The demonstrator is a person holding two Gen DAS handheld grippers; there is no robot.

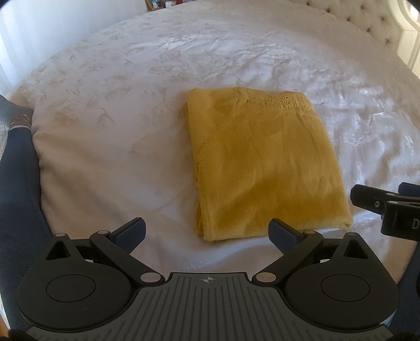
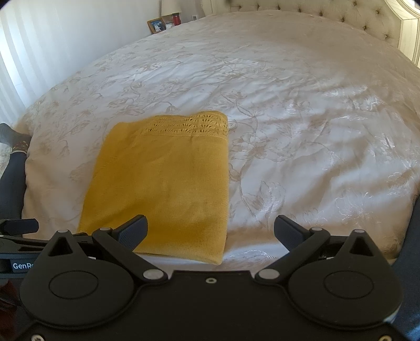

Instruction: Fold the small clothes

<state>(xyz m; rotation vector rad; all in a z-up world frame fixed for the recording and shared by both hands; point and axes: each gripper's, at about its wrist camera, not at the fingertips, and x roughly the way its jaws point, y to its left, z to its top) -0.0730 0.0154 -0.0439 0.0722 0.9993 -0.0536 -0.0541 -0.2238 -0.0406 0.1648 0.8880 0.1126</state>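
Note:
A yellow knitted garment (image 1: 265, 168) lies folded into a flat rectangle on the white bedspread (image 1: 105, 157), its lacy edge at the far end. My left gripper (image 1: 208, 232) hovers open at the garment's near edge, nothing between its fingers. The right wrist view shows the same garment (image 2: 162, 183) left of centre. My right gripper (image 2: 210, 230) is open above the garment's near right corner and holds nothing. The right gripper's fingers (image 1: 372, 202) show at the right edge of the left wrist view, apart from the cloth.
The floral bedspread (image 2: 302, 131) stretches far and right to a tufted headboard (image 2: 341, 15). A nightstand with a picture frame (image 2: 156, 25) and a red candle (image 2: 176, 19) stands at the far left. A person's dark-clothed leg (image 1: 18, 162) is beside the bed's left edge.

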